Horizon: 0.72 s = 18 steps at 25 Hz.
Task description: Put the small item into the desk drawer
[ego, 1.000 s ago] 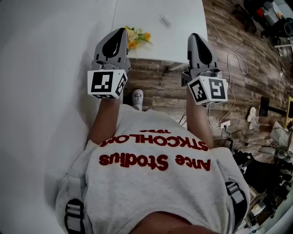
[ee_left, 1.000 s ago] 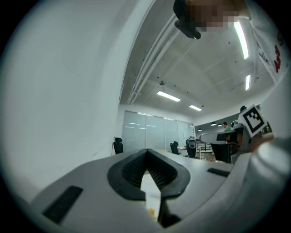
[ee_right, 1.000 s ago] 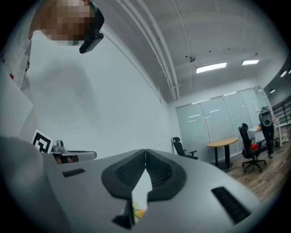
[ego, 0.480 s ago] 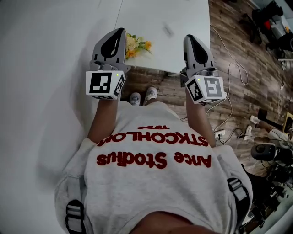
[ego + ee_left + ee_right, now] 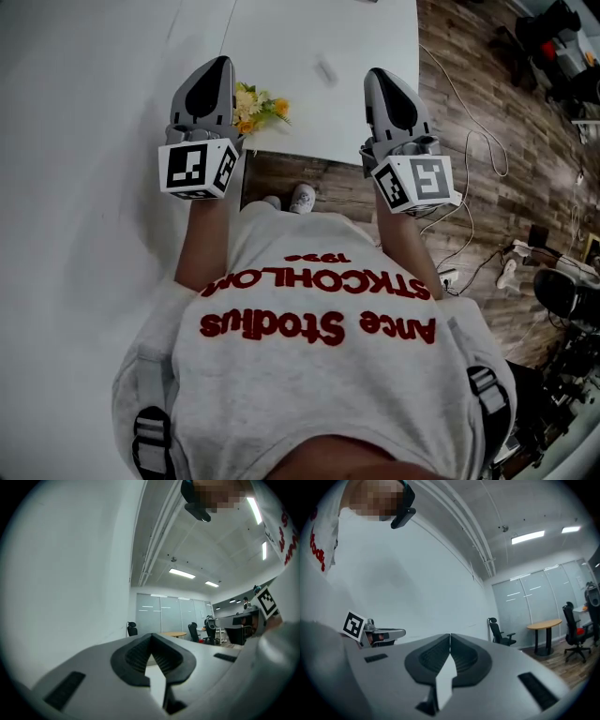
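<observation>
Jaws of grey left gripper [image 5: 217, 66] and right gripper [image 5: 380, 77] (both empty) are pressed together; yellow flower bunch [image 5: 255, 105] sits on white desk [image 5: 281, 37].

Two grippers: left gripper [image 5: 219, 66], right gripper [image 5: 378, 77]. Two marker cubes, one per gripper: left cube [image 5: 197, 167], right cube [image 5: 417, 183]. One white desk [image 5: 281, 37]. One flower bunch [image 5: 253, 105]. One small item [image 5: 325, 70]. Two shoes: one shoe [image 5: 302, 197], other shoe [image 5: 272, 201]. Right gripper view: two office chairs, chair by the wall [image 5: 498, 631] and chair at the edge [image 5: 574, 632]; one round table [image 5: 543, 624].
</observation>
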### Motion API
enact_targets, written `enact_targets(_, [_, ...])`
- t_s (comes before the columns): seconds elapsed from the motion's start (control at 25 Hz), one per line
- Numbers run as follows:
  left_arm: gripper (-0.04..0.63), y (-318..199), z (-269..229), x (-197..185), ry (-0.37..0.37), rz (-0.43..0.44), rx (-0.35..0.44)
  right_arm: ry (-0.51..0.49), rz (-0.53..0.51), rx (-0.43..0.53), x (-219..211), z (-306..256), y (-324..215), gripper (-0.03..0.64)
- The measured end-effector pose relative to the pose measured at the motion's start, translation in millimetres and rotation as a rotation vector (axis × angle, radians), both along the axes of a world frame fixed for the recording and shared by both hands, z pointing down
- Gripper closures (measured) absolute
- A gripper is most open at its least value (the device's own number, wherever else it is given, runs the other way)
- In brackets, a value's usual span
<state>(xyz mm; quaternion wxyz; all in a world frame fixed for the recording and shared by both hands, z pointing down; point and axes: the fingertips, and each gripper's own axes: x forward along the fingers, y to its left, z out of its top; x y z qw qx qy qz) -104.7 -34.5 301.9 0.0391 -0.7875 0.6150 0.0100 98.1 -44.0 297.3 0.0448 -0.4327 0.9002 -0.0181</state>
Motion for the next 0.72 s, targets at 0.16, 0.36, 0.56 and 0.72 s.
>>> enact_targets(0.16, [0.589,-25.0,0.2,13.8,0.028,-0.007,-0.006,-0.017,0.008,-0.005,24.3,2.2,-27.2,0.612])
enact_targets(0.36, [0.589,-26.9,-2.5,14.0,0.045,-0.024,-0.019,-0.026,0.011,-0.008,34.0,-3.8,-29.4,0.611])
enact_targets(0.56, [0.589,-31.0,-10.9,0.8,0.031,-0.016,-0.011,-0.025,0.01,-0.014,17.1,-8.3,-28.2,0.611])
enact_targets(0.72, [0.589,-48.0,-22.1,-5.1,0.02,-0.002,0.023,-0.015,0.027,-0.01,8.8,-14.3,-41.2,0.611])
